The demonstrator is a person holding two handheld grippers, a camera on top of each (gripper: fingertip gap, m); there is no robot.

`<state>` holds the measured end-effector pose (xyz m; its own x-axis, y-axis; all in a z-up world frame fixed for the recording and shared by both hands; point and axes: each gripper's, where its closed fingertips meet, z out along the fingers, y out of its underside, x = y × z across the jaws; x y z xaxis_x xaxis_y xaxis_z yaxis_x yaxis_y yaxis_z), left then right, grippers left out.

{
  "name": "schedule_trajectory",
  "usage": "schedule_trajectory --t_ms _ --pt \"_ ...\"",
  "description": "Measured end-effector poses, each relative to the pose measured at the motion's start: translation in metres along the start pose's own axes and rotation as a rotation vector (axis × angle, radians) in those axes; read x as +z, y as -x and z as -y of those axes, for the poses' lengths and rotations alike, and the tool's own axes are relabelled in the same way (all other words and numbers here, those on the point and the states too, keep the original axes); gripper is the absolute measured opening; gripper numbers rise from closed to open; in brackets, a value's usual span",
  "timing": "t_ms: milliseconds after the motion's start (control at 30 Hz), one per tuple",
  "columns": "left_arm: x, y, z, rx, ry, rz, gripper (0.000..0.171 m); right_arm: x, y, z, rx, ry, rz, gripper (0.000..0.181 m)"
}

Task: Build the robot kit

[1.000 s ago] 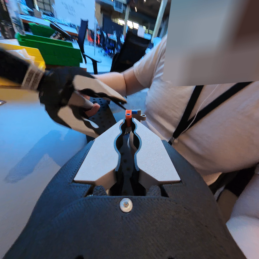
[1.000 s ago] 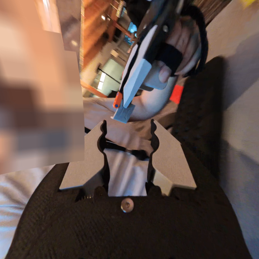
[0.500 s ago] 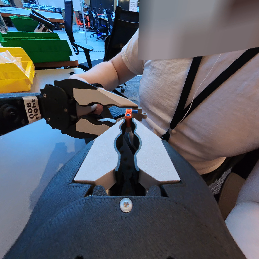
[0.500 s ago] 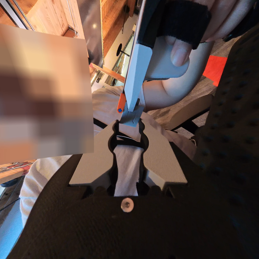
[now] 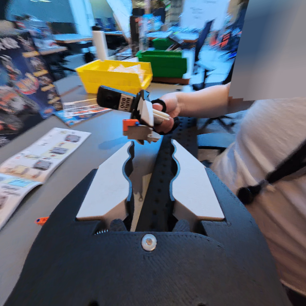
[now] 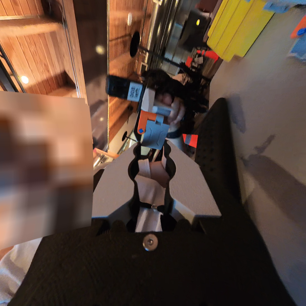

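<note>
A small brick assembly, a grey plate with an orange piece and a blue pin (image 5: 138,131), hangs in the air just beyond my left gripper's tips. My left gripper (image 5: 151,143) is open and empty, and the jaws stand wide apart. My right gripper (image 5: 149,124) comes from above, seen edge-on, and pinches the assembly. In the right wrist view the grey plate (image 6: 154,135) sits between the tips of my right gripper (image 6: 152,144), which is shut on it. The left gripper (image 6: 146,107) shows close behind the orange piece.
An open instruction booklet (image 5: 41,154) lies on the grey table (image 5: 102,132) at the left. A small orange piece (image 5: 41,221) lies near it. A yellow bin (image 5: 114,76), green bins (image 5: 163,66) and a colourful box (image 5: 21,79) stand behind. A black perforated mat (image 5: 182,129) and the person's torso (image 5: 265,149) are at the right. The grippers' ends are close to 5 cm from one another.
My left gripper has opened, let go of the assembly and swung towards the table. My right gripper stays shut on the grey plate and now holds it alone.
</note>
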<state>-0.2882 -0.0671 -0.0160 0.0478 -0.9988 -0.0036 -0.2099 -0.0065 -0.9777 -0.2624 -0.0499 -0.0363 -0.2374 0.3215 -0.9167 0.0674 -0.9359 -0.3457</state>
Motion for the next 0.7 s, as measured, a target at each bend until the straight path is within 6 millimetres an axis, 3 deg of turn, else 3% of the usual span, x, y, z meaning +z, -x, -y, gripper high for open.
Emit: schedule_trajectory --t_ms 200,300,433,633,700 --pt "0.029 0.008 -0.012 0.109 0.121 0.179 0.027 0.000 -0.012 0.006 0.032 -0.041 -0.016 0.026" --pt "0.038 0.007 -0.019 0.140 0.151 0.164 0.010 -0.002 -0.017 0.006 0.039 -0.048 -0.034 0.026" --pt "0.044 0.006 -0.026 0.127 0.178 0.131 0.000 -0.004 -0.018 0.006 0.045 -0.058 -0.035 0.026" --pt "0.047 0.007 -0.030 0.114 0.185 0.127 0.001 -0.004 -0.025 0.002 0.063 -0.050 -0.041 0.025" --pt "0.047 0.010 -0.030 0.096 0.178 0.143 0.020 -0.007 -0.027 0.007 0.074 -0.076 -0.038 0.025"
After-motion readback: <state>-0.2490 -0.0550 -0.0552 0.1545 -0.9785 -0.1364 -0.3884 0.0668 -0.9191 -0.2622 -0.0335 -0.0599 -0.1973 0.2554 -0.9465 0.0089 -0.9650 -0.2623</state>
